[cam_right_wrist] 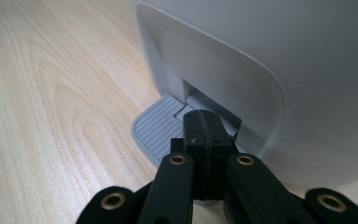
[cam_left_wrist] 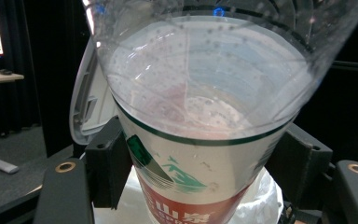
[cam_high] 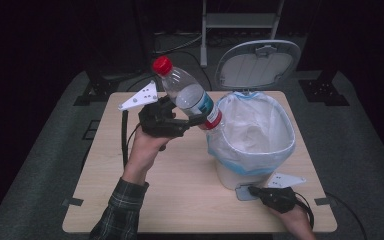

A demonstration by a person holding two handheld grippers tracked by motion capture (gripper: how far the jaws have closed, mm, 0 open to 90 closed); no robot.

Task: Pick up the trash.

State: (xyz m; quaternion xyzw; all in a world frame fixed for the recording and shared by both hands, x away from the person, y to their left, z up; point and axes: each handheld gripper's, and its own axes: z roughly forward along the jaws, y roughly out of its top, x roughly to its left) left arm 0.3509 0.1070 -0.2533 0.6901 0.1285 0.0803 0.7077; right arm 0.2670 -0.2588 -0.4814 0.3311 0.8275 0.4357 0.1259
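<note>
One pedal bin [cam_high: 252,165] with a white liner and raised lid [cam_high: 257,64] stood on the counter [cam_high: 180,190]. One clear, red-capped water bottle [cam_high: 187,92], tilted cap up-left and base over the bin's rim, was clamped in the left gripper [cam_high: 192,120]. The right gripper [cam_high: 254,190], clenched empty, pressed the pedal [cam_right_wrist: 161,128].

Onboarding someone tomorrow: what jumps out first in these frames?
The clear plastic bottle with its red cap, clamped in the left gripper and tilted over the near-left rim of the pedal bin, catches the eye first. Next, the bin's lid stands open behind a white liner. At the bin's foot, the right gripper, jaws shut together, presses on the grey pedal.
</note>
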